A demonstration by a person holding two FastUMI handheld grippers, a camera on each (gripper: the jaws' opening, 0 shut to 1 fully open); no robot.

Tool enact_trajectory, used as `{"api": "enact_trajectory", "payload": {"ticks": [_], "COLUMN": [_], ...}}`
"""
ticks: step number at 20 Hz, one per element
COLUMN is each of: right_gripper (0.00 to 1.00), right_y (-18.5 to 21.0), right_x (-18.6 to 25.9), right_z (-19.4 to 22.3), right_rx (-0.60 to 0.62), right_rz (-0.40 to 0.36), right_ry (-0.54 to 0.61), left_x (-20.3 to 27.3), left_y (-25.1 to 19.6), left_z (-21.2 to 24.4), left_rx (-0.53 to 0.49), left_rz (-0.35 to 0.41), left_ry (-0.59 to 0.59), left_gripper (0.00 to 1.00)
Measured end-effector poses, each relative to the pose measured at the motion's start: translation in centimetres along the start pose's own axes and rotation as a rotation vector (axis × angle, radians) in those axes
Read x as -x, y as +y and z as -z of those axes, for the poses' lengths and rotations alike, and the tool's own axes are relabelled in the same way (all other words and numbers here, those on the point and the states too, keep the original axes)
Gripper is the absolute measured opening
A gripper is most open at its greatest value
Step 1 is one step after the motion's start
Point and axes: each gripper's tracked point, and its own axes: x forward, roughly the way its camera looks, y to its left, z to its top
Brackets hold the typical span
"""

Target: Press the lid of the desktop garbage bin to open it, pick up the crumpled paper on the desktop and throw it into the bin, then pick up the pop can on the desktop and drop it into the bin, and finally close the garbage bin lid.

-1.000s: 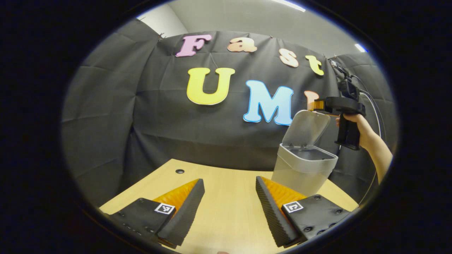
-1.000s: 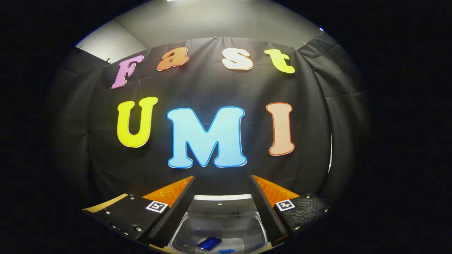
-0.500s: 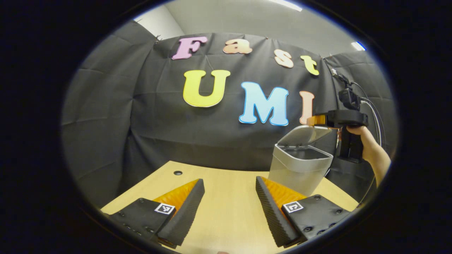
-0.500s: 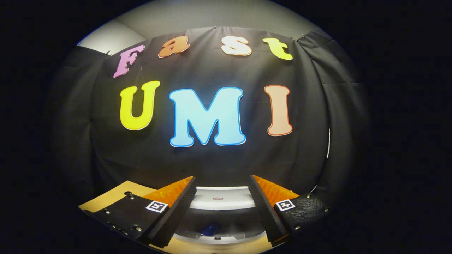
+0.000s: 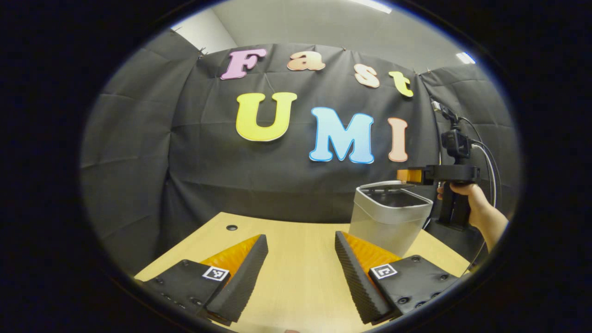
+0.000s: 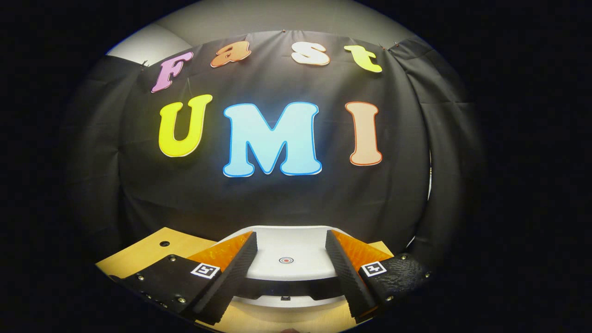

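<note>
Close in on the left gripper view, the left gripper (image 5: 300,273) hangs over the wooden desk (image 5: 296,286), its fingers spread wide with nothing between them; a spectator for this step. Just past its right finger stands the garbage bin (image 5: 386,226), near the desk's far right corner; its lid (image 5: 381,186) lies almost flat, yet a dark slit shows under the front edge in both views, so I judge it unlatched. On the right gripper view, the right gripper (image 6: 290,268) sits above that lid (image 6: 286,254), fingers parted and gripping nothing, the small round mark on the lid showing between them; whether they touch the lid I cannot tell. Behind the bin, a hand (image 5: 471,203) holds that gripper level by its handle. No paper or can lies on the visible desk; the bin's inside is hidden. The risks now: a push too soft leaves the catch unseated and the lid springs up; a push near the front edge could tip or shove the light bin toward the desk edge.
</note>
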Motion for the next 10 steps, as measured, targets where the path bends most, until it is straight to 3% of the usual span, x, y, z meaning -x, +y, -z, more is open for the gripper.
{"api": "enact_trajectory", "payload": {"ticks": [4,7,8,10], "right_gripper": [0.95,0.95,0.95,0.95], "right_y": [0.0,0.0,0.0,0.0], "right_x": [-0.2,-0.4,-0.4,-0.4], "right_z": [1.6,2.5,2.8,3.4], "right_rx": [0.011,0.018,0.015,-0.002], "right_rz": [-0.006,-0.002,-0.002,0.001], "right_ry": [-0.007,-0.021,-0.025,-0.028], "left_x": [0.1,0.1,0.0,0.0], "left_y": [0.1,0.1,0.1,0.2], "left_z": [-0.1,0.2,0.2,0.2], "left_rx": [0.002,0.001,0.001,0.004], "left_rz": [-0.004,-0.006,-0.007,-0.009], "left_ry": [0.000,0.004,0.006,0.008], "left_gripper": [0.97,0.89,1.00,1.00]}}
